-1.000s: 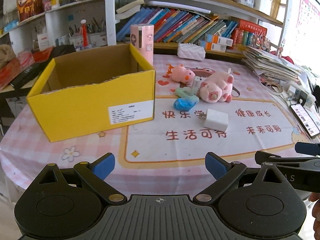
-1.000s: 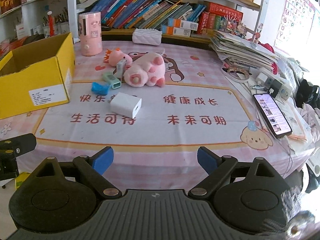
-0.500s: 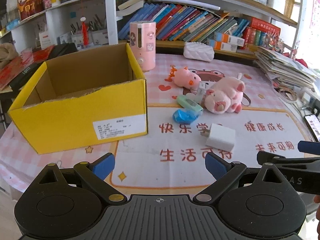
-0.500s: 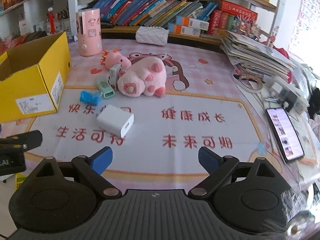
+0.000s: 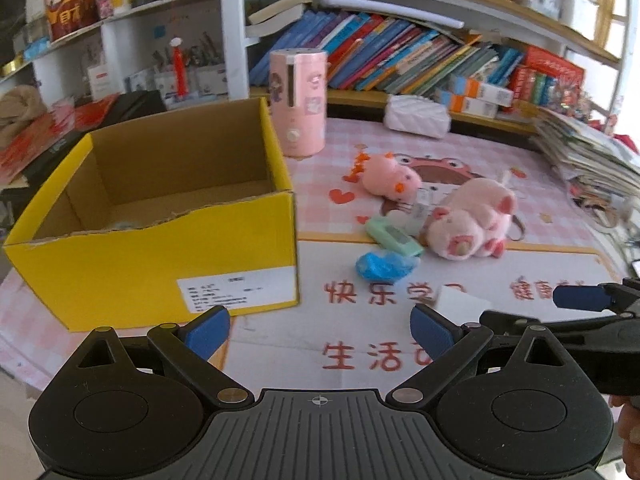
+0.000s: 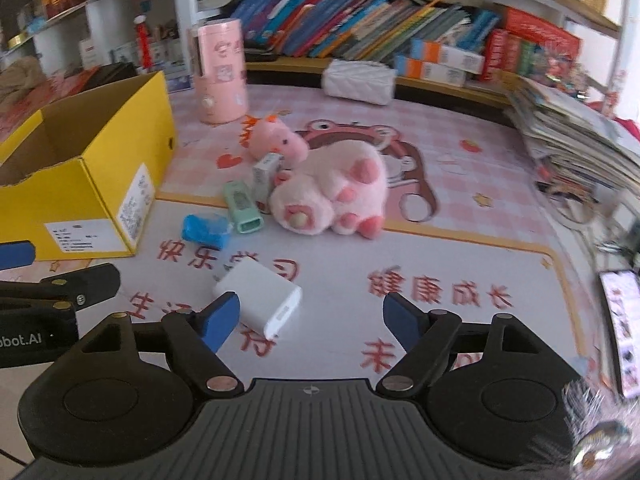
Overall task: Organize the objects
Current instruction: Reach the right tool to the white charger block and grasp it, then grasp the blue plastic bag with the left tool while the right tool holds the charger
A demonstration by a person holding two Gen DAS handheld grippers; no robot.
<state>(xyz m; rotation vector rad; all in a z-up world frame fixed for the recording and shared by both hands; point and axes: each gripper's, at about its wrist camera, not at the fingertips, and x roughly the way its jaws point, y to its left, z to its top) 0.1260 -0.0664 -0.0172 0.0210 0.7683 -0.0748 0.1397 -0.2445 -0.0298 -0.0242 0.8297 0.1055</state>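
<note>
A: Change since a second back: both views sit closer to the desk (image 5: 280, 344). The white charger (image 6: 260, 300), then well ahead of the right gripper (image 6: 311, 318), now lies just in front of it, partly behind the left pad. Jaws closing, narrower than before; nothing pressed between the pads, the charger flat on the desk.

B: Left gripper (image 5: 320, 332): jaws wide apart, same spread as before, nothing between them. The yellow cardboard box (image 5: 160, 272) looms larger, just ahead and to the left, open top.

A: Cluster unmoved: big pink plush pig (image 6: 332, 196) on its side, small pink plush (image 6: 276, 140) behind it, mint green device (image 6: 242, 208) and blue crumpled wrapper (image 6: 206, 230) near the box's corner.

B: Left view alone looks down into the box; something pale lies at its bottom, too dim to name. There the charger (image 5: 460, 300) is half hidden behind my right pad.

A: Right view alone shows a small white carton (image 6: 266, 176) leaning on the pig, and a phone (image 6: 620, 320) at the desk's right edge, screen lit. Pink cylinder (image 6: 220, 76) stands upright beyond the box in both.
</note>
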